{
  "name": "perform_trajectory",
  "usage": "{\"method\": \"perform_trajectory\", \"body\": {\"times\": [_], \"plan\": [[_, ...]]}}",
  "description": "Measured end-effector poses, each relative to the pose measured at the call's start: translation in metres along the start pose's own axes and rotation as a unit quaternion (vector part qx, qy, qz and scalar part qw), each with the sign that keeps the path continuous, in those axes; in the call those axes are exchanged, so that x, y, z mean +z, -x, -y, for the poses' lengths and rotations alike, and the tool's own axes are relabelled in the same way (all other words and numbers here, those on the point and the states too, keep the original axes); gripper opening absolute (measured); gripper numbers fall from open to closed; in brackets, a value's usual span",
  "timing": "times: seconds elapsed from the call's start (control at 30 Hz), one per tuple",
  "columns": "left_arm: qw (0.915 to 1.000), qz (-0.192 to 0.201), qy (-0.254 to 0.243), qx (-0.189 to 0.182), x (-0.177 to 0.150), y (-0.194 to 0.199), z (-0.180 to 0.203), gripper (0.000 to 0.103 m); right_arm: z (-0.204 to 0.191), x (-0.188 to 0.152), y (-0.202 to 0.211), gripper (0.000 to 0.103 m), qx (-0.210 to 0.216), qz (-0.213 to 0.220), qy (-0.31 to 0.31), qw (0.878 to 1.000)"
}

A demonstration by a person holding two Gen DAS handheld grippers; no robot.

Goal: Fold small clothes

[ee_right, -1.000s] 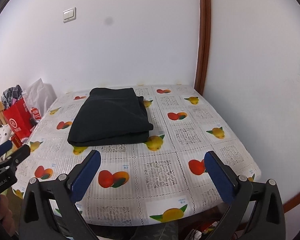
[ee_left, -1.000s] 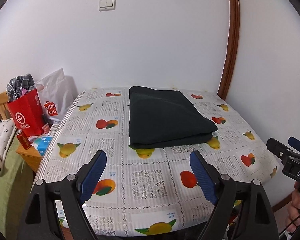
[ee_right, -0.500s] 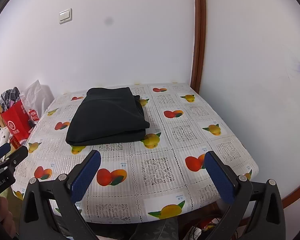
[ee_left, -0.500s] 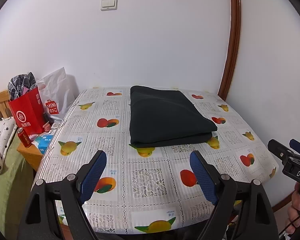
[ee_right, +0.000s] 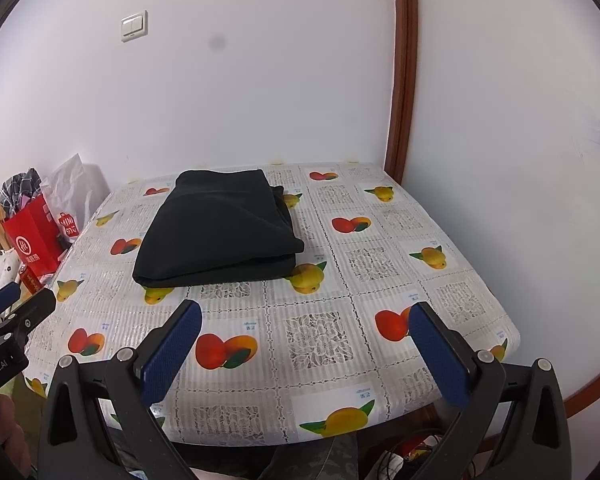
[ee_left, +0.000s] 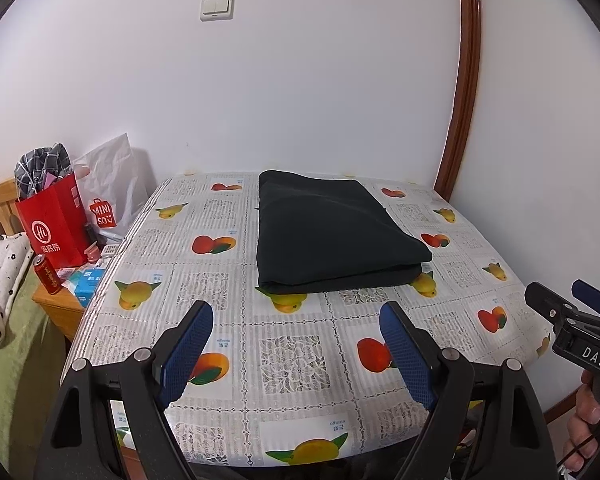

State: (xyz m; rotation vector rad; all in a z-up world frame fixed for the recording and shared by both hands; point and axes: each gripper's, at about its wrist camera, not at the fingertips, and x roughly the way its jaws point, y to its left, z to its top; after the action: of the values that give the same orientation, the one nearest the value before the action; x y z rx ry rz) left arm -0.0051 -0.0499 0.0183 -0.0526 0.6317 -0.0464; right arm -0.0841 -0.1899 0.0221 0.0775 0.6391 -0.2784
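While both tools hang over the near edge of the surface (ee_left: 300, 368), the left tool (ee_left: 296, 320) and the right tool (ee_right: 306, 320) stand released, blue pads wide apart with nothing between them. A dark folded garment (ee_left: 332, 232) lies toward the far edge, near the wall, well apart from both tools.

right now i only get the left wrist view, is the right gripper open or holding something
Observer: The right gripper is open with nothing in it, short of the cloth.
Operator: is the cloth's right side tidy, cant see it from here
Observer: Not quite. A flap pokes out at the far right corner, next to a yellow fruit print.
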Motion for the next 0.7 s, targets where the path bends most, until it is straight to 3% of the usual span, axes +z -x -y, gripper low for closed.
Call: {"method": "perform_trajectory", "body": {"times": [0.7], "plan": [[1.0000,0.000,0.002,0.000,0.0002,0.0002,-0.0044,0.085,-0.0047,-0.0010,-0.0019,0.102,0.003,-0.003,0.002,1.000]]}}
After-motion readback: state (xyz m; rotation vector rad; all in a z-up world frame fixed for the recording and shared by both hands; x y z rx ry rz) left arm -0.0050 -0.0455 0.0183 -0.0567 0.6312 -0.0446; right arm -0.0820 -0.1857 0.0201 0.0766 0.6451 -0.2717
